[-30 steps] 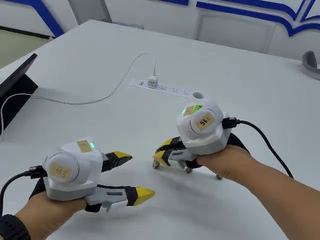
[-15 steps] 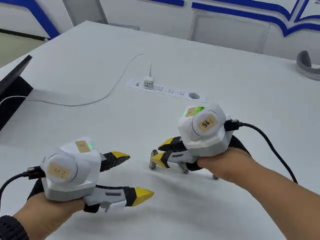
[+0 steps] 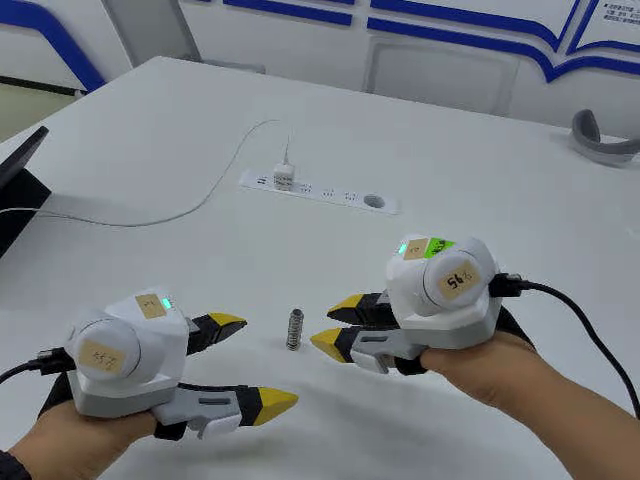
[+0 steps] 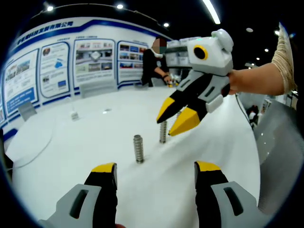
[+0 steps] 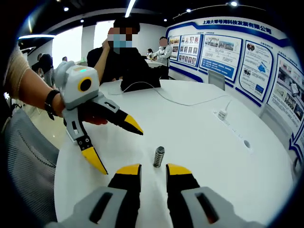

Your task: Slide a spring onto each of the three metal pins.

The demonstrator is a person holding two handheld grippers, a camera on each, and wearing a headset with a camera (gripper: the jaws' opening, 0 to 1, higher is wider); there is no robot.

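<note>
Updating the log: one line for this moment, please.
left gripper: open, empty | right gripper: open, empty | spring: upright on table between them

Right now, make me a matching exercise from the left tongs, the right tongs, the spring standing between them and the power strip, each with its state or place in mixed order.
Things:
1. left tongs
2. right tongs
3. spring
4. power strip

States or places:
A. standing upright between the two tongs
B. jaws spread wide, holding nothing
C. lying farther back, with a white charger plugged in
D. jaws only narrowly apart, holding nothing

Pairs: 1-B, 2-D, 3-A, 4-C.
</note>
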